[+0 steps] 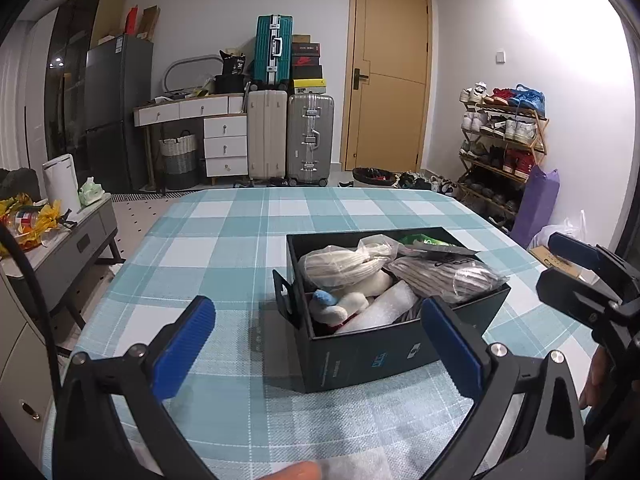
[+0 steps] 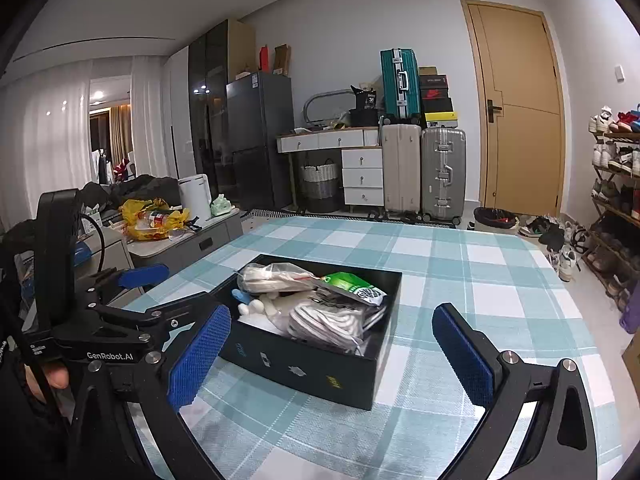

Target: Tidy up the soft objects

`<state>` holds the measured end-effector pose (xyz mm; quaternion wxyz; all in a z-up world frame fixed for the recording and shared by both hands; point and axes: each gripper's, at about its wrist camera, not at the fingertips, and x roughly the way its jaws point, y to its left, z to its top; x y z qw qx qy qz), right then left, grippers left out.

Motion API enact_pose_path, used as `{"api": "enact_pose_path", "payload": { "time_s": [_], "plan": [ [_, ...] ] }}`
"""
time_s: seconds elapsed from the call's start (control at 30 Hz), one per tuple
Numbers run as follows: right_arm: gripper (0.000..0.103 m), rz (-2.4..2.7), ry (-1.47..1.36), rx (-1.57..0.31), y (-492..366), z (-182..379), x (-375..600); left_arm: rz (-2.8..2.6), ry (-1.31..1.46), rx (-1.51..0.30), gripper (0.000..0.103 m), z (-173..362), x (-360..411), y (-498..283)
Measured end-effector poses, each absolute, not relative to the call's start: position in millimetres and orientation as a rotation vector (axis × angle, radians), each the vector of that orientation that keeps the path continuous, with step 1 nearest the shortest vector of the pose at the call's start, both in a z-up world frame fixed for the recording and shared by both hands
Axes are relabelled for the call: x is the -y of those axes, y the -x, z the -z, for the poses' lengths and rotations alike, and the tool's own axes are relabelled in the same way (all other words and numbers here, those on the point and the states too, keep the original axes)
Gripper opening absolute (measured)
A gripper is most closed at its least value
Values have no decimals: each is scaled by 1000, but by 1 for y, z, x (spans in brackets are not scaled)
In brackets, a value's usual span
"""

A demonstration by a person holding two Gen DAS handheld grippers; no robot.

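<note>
The black box [image 1: 396, 344] sits low and centre in both views on the checked tablecloth [image 1: 224, 240], packed with bagged white socks [image 1: 344, 260], a grey bundle [image 1: 444, 276] and a small plush toy [image 1: 340, 304]. Its long axis runs away from you, angled toward the upper right in the left view. Your left gripper [image 1: 320, 344] and right gripper [image 2: 332, 352] hover before it, jaws wide and empty. You seem between items; next, choose one soft piece and reach in from above.
</note>
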<state>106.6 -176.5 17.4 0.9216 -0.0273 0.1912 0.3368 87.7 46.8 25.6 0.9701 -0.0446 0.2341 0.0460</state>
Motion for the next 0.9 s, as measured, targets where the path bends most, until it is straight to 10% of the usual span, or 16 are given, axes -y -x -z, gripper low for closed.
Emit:
{"api": "enact_pose_path", "payload": {
  "time_s": [0.9],
  "plan": [
    [103,-671,53,-367,-107,-3,185,-101,32,-446,103,-25,-35,-85]
  ]
}}
